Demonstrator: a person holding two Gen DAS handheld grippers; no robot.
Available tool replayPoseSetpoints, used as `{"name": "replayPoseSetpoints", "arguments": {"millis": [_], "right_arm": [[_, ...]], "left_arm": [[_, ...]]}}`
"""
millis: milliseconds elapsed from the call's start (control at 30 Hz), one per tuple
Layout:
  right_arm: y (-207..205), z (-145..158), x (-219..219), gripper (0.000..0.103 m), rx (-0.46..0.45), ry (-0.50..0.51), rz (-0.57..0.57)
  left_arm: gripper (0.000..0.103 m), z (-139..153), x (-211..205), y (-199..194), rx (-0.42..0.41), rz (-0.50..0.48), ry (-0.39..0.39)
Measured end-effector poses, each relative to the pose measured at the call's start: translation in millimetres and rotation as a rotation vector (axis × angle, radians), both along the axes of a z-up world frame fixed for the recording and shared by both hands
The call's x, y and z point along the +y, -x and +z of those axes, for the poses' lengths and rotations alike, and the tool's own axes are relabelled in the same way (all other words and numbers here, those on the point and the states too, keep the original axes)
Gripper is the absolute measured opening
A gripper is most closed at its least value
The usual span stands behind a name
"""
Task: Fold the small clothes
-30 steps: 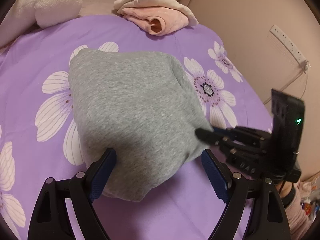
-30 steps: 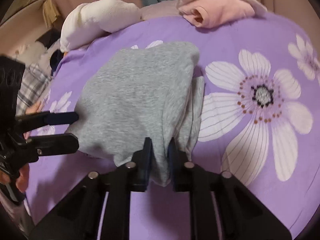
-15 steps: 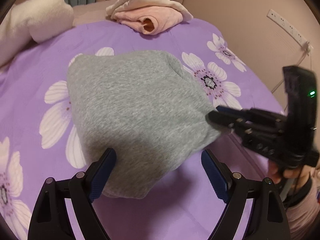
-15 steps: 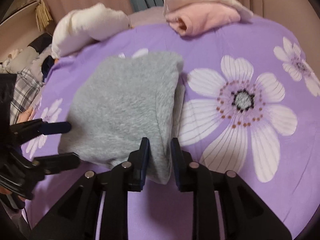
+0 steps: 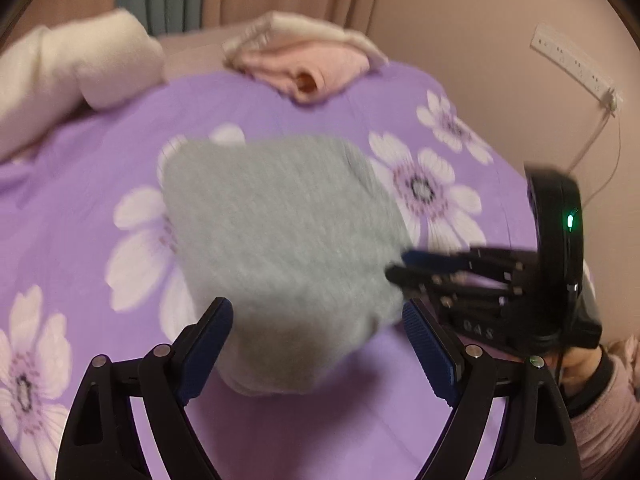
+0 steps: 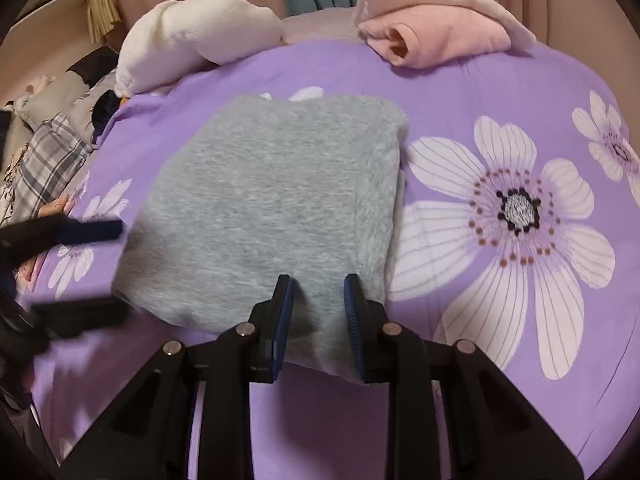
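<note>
A folded grey garment (image 5: 280, 248) lies on the purple flowered bedsheet (image 5: 80, 152); it also shows in the right wrist view (image 6: 272, 208). My left gripper (image 5: 318, 350) is open, its fingers astride the garment's near edge, holding nothing. My right gripper (image 6: 318, 320) has its jaws partly open around the garment's near corner; the cloth lies loose between the pads. In the left wrist view the right gripper (image 5: 400, 266) shows at the garment's right edge. In the right wrist view the left gripper (image 6: 100, 268) shows open at the left.
Folded pink and cream clothes (image 6: 436, 36) lie at the bed's far side. A white plush bundle (image 6: 192, 44) sits at the far left, with plaid fabric (image 6: 44, 160) beyond the bed edge. A wall power strip (image 5: 576, 68) and cord are at right.
My right gripper's jaws have opened from a pinch on the grey garment's corner, letting the cloth go. Both grippers have drawn back and risen a little. The garment rests flatter.
</note>
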State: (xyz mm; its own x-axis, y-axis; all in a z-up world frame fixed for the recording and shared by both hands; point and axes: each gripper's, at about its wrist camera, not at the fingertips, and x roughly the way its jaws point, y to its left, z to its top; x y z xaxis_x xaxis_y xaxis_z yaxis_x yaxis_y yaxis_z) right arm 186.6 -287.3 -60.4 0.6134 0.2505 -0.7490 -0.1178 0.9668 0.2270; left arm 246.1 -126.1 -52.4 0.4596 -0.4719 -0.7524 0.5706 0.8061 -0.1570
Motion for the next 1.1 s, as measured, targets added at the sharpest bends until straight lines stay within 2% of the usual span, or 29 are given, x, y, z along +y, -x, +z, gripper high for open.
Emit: {"name": "replayPoseSetpoints", "arguments": {"millis": [100, 167, 233, 333, 433, 533, 633, 800, 867, 900, 933, 1033, 1100], "right_arm": [[3, 10, 0, 0.026, -0.012, 0.003, -0.004], [9, 20, 2, 0.027, -0.062, 0.001, -0.005], [12, 33, 5, 0.029, -0.128, -0.011, 0.003], [5, 39, 9, 0.029, -0.165, -0.029, 0.028], [-10, 27, 10, 0.029, -0.138, -0.045, 0.029], [-22, 6, 12, 0.027, -0.061, -0.037, 0.017], [-23, -7, 14, 0.027, -0.027, -0.039, 0.026], [-20, 8, 11, 0.028, -0.059, -0.057, 0.020], [-20, 22, 8, 0.032, -0.110, -0.050, -0.002], [-24, 26, 6, 0.039, -0.123, -0.045, -0.021], [-30, 31, 5, 0.046, -0.129, -0.040, -0.044], [-52, 39, 4, 0.046, -0.154, -0.055, -0.064], [-74, 37, 4, 0.046, -0.126, -0.068, -0.068]], "left_arm": [[0.087, 7, 8, -20, -0.025, 0.074, -0.002], [0.087, 3, 12, -42, -0.020, 0.145, -0.011], [0.087, -3, 15, -60, 0.012, 0.196, -0.007], [0.087, -12, 16, -81, 0.049, 0.233, 0.024], [0.087, -24, 7, -92, 0.081, 0.239, 0.013], [0.087, -47, -5, -99, 0.139, 0.220, -0.065], [0.087, -57, -12, -95, 0.110, 0.199, -0.137], [0.087, -53, -5, -94, 0.122, 0.200, -0.102], [0.087, -53, -4, -94, 0.121, 0.196, -0.103], [0.087, -53, -4, -93, 0.119, 0.195, -0.106], [0.087, -53, -4, -92, 0.115, 0.196, -0.109], [0.087, -54, -5, -93, 0.113, 0.196, -0.110], [0.087, -54, -5, -93, 0.112, 0.192, -0.112]]}}
